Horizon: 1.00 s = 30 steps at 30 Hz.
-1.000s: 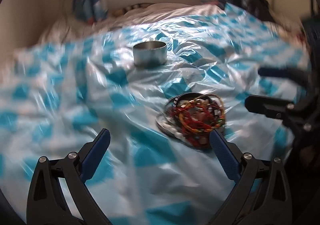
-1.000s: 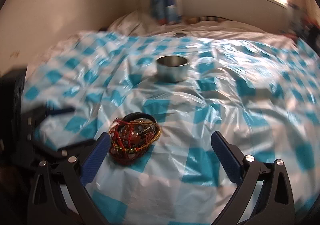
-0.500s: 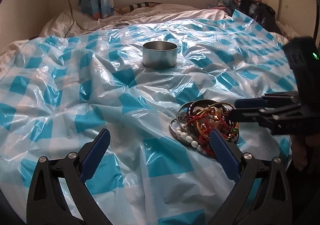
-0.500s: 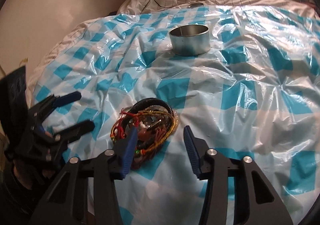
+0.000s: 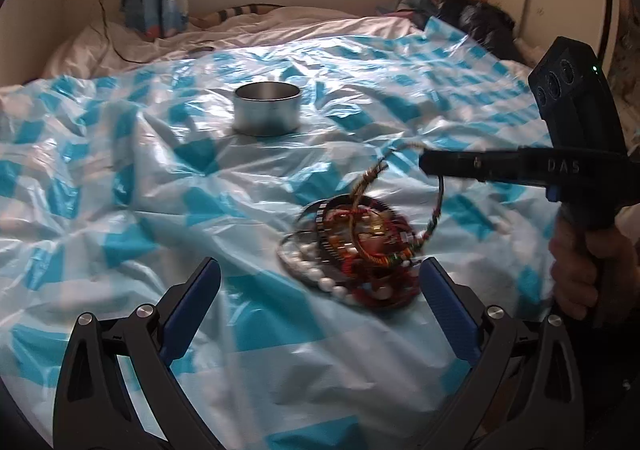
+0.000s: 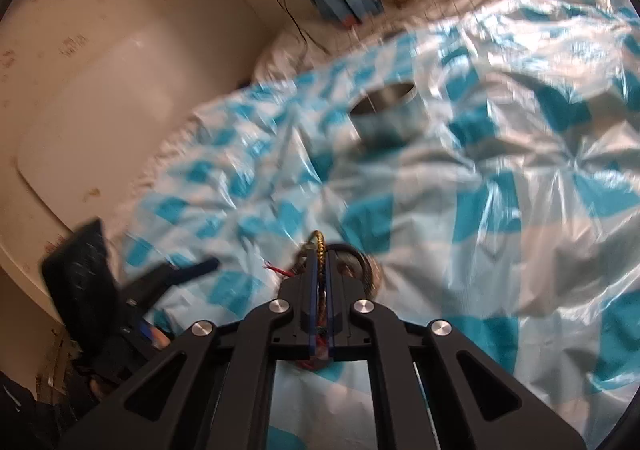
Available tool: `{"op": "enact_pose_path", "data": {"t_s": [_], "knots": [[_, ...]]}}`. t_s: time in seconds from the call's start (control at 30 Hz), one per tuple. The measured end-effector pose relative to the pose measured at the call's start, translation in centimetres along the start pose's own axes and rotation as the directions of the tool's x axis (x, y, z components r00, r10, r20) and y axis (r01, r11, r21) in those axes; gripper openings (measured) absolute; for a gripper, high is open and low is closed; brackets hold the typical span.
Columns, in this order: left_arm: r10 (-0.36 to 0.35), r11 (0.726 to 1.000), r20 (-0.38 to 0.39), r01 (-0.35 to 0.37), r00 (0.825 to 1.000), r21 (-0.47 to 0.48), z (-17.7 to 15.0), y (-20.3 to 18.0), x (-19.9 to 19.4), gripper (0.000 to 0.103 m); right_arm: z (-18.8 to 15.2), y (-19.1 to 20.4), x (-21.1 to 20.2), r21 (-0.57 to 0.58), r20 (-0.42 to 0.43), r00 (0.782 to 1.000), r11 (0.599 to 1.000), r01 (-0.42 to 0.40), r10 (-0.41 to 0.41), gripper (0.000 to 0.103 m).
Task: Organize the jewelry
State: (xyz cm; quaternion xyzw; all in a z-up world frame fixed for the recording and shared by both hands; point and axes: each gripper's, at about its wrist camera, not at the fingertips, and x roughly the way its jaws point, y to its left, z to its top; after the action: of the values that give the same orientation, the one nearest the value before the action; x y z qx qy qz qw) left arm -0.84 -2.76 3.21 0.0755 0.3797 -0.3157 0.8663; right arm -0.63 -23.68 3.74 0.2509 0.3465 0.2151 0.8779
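While the right gripper point(image 6: 319, 250) stands clamped on a gold braided bracelet point(image 5: 372, 174), the rest of the jewelry pile point(image 5: 352, 246) lies on the checked plastic sheet point(image 5: 120, 178).

Item held: bracelet, pinched between the blue pads and drawn up and away from the tangle, apparently to separate one piece for sorting. Destination, likely: metal tin point(image 5: 267, 108), standing well beyond the pile, open side up. Left gripper point(image 5: 320, 298): jaws wide apart, nothing between them, hovering near the pile's front edge. Change noted: the right jaws, wide a second ago, have just been closing onto the bracelet; that bracelet lay flat in the heap and now trails upward.
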Motion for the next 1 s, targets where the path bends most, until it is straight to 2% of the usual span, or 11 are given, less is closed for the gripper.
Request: {"op": "enact_pose_path", "data": {"t_s": [0.17,0.4,0.63,0.7,0.73,0.77,0.8,0.87,0.97,1.0], "knots": [[-0.098,0.995,0.001,0.098,0.995,-0.030,0.2,-0.4,0.5,0.095,0.7,0.5,-2.2,-0.006,0.093,0.994,0.999,-0.049,0.050,0.004],[-0.115,0.993,0.011,0.114,0.993,0.011,2.2,-2.0,2.3,0.095,1.0,-0.6,-3.7,0.039,0.148,0.988,0.998,-0.047,0.041,0.004],[-0.147,0.988,-0.059,0.148,0.987,0.030,3.7,-3.4,5.7,0.094,1.0,-1.3,-3.9,0.069,0.152,0.988,0.997,-0.043,0.032,0.004],[-0.149,0.988,-0.073,0.151,0.986,0.030,3.3,-3.4,6.0,0.084,1.0,-1.3,-3.9,0.068,0.152,0.988,0.997,-0.043,0.032,0.004],[-0.154,0.987,-0.074,0.156,0.985,0.026,3.2,-3.3,6.0,0.075,1.0,-1.4,-3.9,0.069,0.152,0.988,0.997,-0.046,0.035,0.004],[-0.170,0.985,-0.071,0.171,0.983,0.018,3.1,-3.1,6.0,0.060,1.0,-1.4,-3.9,0.069,0.150,0.988,0.997,-0.047,0.036,0.004],[-0.198,0.980,-0.070,0.199,0.978,0.002,3.0,-2.8,6.0,0.052,1.0,-1.4,-3.9,0.068,0.148,0.988,0.997,-0.046,0.036,0.004],[-0.208,0.978,-0.073,0.207,0.975,-0.023,2.9,-2.3,6.2,0.022,0.9,-1.4,-3.8,0.068,0.145,0.989,0.997,-0.045,0.035,0.004],[-0.201,0.980,-0.062,0.200,0.978,-0.021,2.7,-2.1,6.1,0.004,0.9,-1.3,-3.7,0.070,0.145,0.989,0.997,-0.039,0.029,0.004],[-0.202,0.979,-0.054,0.202,0.978,-0.015,2.7,-2.2,5.8,0.004,0.9,-1.4,-3.7,0.070,0.144,0.989,0.997,-0.037,0.026,0.004]]}}
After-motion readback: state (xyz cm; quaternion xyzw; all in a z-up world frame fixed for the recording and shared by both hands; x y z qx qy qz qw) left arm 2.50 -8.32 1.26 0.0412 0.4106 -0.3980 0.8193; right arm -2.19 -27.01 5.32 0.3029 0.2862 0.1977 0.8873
